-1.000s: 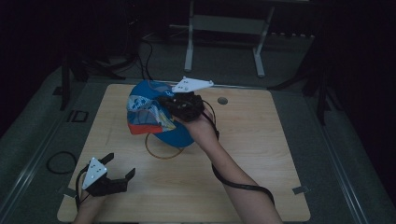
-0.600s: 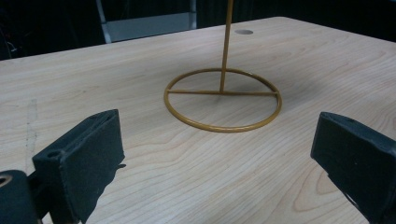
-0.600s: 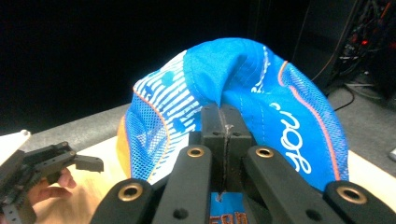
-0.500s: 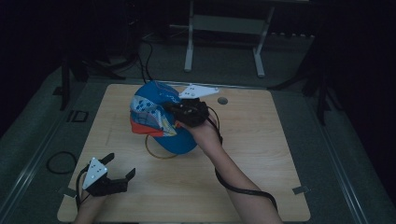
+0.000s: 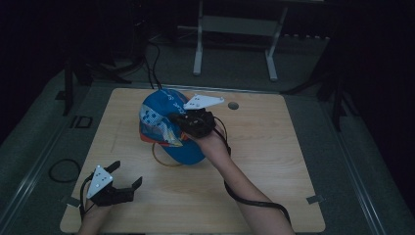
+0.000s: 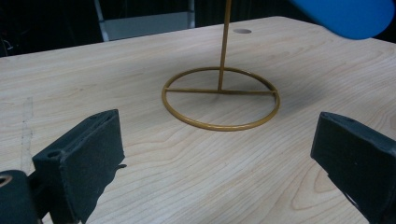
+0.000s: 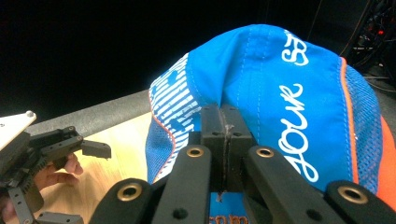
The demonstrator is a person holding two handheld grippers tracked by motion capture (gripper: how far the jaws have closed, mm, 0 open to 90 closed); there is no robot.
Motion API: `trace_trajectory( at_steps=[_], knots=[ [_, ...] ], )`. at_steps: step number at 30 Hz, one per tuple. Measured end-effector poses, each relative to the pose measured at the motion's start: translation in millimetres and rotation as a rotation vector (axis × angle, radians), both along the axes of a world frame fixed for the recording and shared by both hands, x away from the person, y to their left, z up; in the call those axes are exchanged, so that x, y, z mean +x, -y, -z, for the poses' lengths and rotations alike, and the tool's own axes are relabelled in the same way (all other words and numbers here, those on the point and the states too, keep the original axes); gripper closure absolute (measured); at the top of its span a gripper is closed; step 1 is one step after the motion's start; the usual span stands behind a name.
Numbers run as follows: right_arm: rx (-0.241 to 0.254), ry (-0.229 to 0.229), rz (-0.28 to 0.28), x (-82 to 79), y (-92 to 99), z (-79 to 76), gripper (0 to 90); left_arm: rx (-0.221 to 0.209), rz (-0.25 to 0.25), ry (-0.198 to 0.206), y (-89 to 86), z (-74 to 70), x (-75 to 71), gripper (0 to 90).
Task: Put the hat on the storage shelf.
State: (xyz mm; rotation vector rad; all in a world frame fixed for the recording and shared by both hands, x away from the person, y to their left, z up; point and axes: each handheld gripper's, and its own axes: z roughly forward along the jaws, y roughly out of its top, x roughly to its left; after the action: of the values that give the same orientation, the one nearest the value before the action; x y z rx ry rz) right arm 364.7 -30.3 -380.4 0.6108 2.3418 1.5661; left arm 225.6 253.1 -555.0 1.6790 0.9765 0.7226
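- Where the high view looks down on the wooden table (image 5: 274, 161), a blue cap (image 5: 164, 125) sits up near the middle, toward the far side.
- The right tongs (image 5: 182, 119) are pinched on the side of the cap, and the right hand (image 5: 211, 142) reaches in from below.
- A thin gold ring stand (image 5: 164, 156) rests on the table under the cap.
- The left tongs (image 5: 128, 177) are down by the near left corner, well apart from the cap, with the jaws spread wide and nothing in them.
- A small round hole (image 5: 233, 105) is in the table near the far edge.
- In the left gripper view, the two black jaws stand far apart over bare wood.
- The gold ring stand (image 6: 221, 97) lies flat ahead of them, with a thin pole going straight up from its middle.
- A blue bit of the cap (image 6: 348, 16) shows at the top right.
- In the right gripper view, the right tongs (image 7: 225, 122) are pressed tight together on the cap's cloth.
- The cap (image 7: 275, 98) has white letters, a white patch and an orange edge.
- The left tongs (image 7: 93, 148) show far off at the left, held over the table.
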Motion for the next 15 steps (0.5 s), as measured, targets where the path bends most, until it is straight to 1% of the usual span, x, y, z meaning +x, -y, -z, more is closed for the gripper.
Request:
trace_trajectory(
  at_steps=[1, 3, 5, 7, 11, 13, 15],
  knots=[
    [0.002, 0.0, 0.0, 0.1, 0.5, 0.0, 89.5, 0.001, 0.0, 0.001, 0.2, 0.1, 0.0, 2.8],
    [0.016, 0.001, 0.002, -0.5, 2.1, -0.2, 84.9, 0.001, 0.002, 0.001, 0.5, 0.2, -0.1, 2.8],
    [0.023, 0.0, 0.0, -0.5, 3.2, -0.4, 84.9, 0.002, 0.002, 0.002, 0.7, 0.2, -0.1, 2.8],
    [0.035, -0.004, -0.012, -1.4, 6.3, -1.8, 81.4, 0.004, 0.004, 0.002, 0.8, 0.7, 0.1, 2.8],
    [0.034, -0.007, -0.011, -1.5, 8.7, -2.6, 79.2, 0.006, 0.006, 0.001, 1.1, 1.1, 0.6, 2.8],
    [0.036, -0.002, -0.011, -1.9, 9.8, -3.2, 76.8, 0.003, 0.006, 0.0, 1.2, 1.2, 0.7, 2.8],
    [0.044, 0.0, -0.015, -2.8, 11.0, -4.0, 71.0, 0.001, 0.007, -0.002, 1.1, 1.4, 0.7, 2.8]
  ],
)
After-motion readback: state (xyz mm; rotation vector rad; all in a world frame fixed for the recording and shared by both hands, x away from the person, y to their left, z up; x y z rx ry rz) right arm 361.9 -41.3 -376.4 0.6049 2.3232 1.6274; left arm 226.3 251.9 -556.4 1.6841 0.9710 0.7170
